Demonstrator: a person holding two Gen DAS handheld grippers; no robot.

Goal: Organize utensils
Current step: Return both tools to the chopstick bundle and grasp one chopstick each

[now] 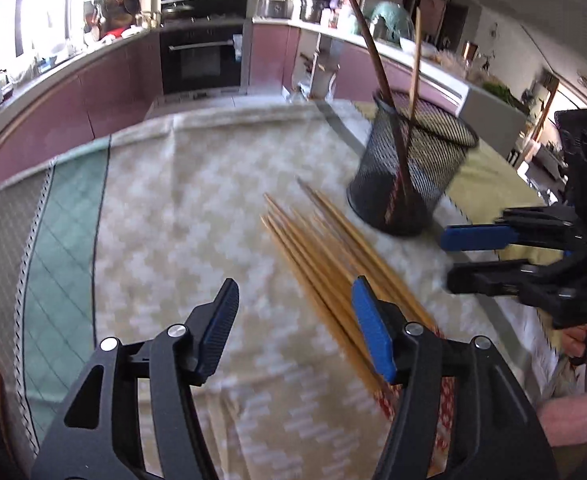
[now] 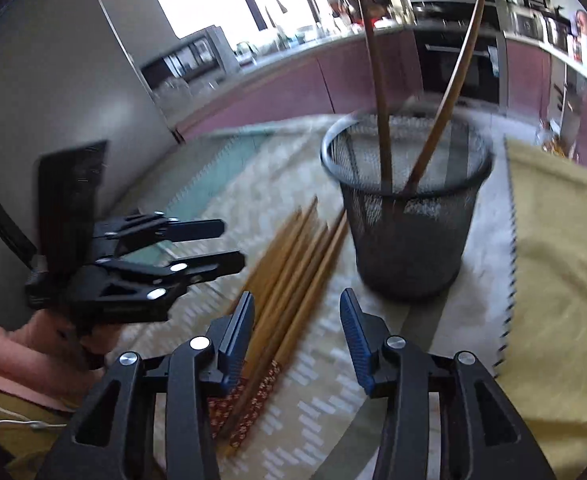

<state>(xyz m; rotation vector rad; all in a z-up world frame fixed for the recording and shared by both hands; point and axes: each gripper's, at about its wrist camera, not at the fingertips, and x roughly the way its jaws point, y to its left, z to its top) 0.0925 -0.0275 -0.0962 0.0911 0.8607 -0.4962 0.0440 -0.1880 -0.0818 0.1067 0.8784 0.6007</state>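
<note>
left gripper (image 1: 295,330): mine, jaws apart, nothing clamped, hovering over the near end of the chopsticks
right gripper (image 2: 297,334): mine, jaws apart, empty, chopstick ends below its left finger
chopsticks (image 1: 321,256): loose bundle lying flat on the checked cloth (image 1: 181,216) on the worktop, tips toward the holder
mesh holder (image 2: 407,220): upright just beyond the bundle, two sticks leaning inside

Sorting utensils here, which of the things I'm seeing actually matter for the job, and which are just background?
For the job:
- loose chopsticks lying on the cloth
- mesh holder
- two chopsticks already standing in it
- left gripper and right gripper, both open

Just lying about:
- patterned tablecloth
- yellow cloth
- oven
- cluttered counter
</note>
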